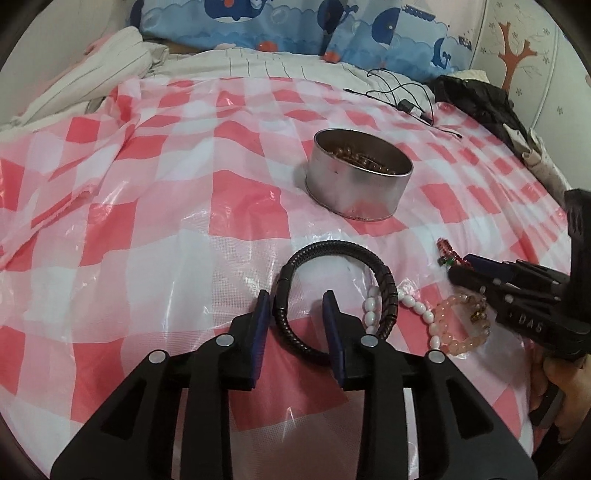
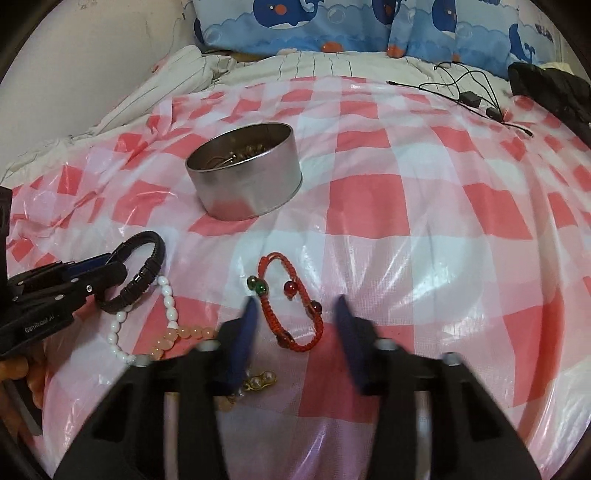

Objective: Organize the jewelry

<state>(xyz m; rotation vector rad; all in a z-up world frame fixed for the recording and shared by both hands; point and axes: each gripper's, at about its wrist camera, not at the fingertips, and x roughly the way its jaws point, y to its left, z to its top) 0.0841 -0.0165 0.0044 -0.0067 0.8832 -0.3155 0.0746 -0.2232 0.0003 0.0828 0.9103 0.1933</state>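
A round metal tin (image 1: 360, 175) (image 2: 245, 173) with jewelry inside stands on the pink checked sheet. My left gripper (image 1: 297, 301) is open, its jaws on either side of the near part of a black braided bracelet (image 1: 384, 284) (image 2: 142, 275). A white bead bracelet (image 1: 417, 308) (image 2: 168, 299) and a pink bead bracelet (image 1: 461, 323) (image 2: 177, 338) lie beside it. My right gripper (image 2: 295, 306) is open around a red cord bracelet (image 2: 291, 306) with red and green beads, which also shows in the left wrist view (image 1: 448, 254).
The sheet (image 1: 184, 258) covers a bed. Blue whale pillows (image 2: 369, 26) lie at the back. Black cables (image 2: 476, 92) and a dark garment (image 1: 480, 99) lie at the back right. A small gold trinket (image 2: 258, 380) lies under my right gripper.
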